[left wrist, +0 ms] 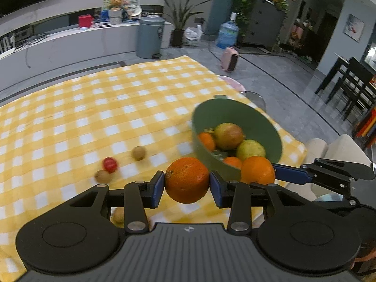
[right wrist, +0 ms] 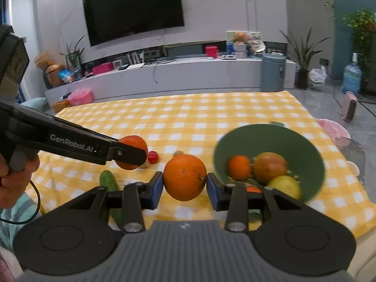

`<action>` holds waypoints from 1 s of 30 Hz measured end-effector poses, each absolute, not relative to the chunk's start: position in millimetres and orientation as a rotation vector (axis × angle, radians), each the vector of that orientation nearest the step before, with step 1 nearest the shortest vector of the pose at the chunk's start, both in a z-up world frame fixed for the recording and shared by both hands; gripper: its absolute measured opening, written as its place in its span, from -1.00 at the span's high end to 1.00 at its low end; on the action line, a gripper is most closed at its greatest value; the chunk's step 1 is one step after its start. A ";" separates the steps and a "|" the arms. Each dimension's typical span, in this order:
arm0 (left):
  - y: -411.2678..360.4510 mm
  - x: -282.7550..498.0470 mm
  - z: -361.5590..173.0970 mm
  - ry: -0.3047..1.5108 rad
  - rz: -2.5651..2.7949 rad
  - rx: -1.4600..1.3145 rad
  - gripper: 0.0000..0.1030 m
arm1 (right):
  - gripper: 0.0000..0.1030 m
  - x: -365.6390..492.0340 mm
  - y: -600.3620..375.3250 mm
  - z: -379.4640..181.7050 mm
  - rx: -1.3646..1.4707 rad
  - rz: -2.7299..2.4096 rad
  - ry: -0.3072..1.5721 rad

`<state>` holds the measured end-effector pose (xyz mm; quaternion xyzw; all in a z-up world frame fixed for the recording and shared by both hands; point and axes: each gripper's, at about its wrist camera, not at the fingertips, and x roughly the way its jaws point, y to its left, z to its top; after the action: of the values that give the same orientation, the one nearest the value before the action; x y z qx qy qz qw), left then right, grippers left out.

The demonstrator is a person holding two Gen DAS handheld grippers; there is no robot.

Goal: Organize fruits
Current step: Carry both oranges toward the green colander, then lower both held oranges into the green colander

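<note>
My left gripper point(left wrist: 186, 183) is shut on a big orange point(left wrist: 186, 179) and holds it above the yellow checked tablecloth point(left wrist: 94, 108). In the right wrist view, my right gripper point(right wrist: 184, 183) is shut on a second big orange point(right wrist: 185, 177). Just beyond both stands a green bowl point(left wrist: 235, 110) point(right wrist: 270, 136) with a small orange point(right wrist: 238, 166), a reddish-green fruit point(right wrist: 270, 166) and a yellow-green fruit point(right wrist: 285, 185) in it. The right gripper's blue finger point(left wrist: 290, 172) shows beside the bowl. The left gripper's black finger point(right wrist: 127, 152) crosses its orange at the left.
A small red fruit point(left wrist: 110, 164) and small brown fruits point(left wrist: 138, 152) lie on the cloth left of the bowl. A green cucumber point(right wrist: 109, 181) lies near the front edge. The table's right edge is close behind the bowl. A hand point(right wrist: 14, 171) grips the left handle.
</note>
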<state>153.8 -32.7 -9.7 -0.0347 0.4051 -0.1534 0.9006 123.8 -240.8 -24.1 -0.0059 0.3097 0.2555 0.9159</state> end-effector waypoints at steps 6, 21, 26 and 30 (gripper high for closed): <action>-59.8 168.6 -10.5 0.839 -0.393 -0.074 0.10 | 0.28 121.5 -279.7 -22.6 0.016 0.456 0.640; -112.0 232.9 -28.2 0.926 -0.445 -0.003 0.10 | 0.28 187.3 -337.5 -31.2 -0.042 0.339 0.673; -126.7 255.9 -44.3 0.992 -0.447 0.024 0.10 | 0.28 223.7 -336.7 -43.2 -0.123 0.378 0.719; -130.9 270.2 -58.7 1.036 -0.434 0.038 0.10 | 0.28 248.8 -330.6 -57.7 -0.160 0.400 0.765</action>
<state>270.2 -130.9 -58.7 0.0182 0.4914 -0.2058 0.8461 248.8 -330.6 -57.7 -0.0776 0.3701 0.1934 0.9053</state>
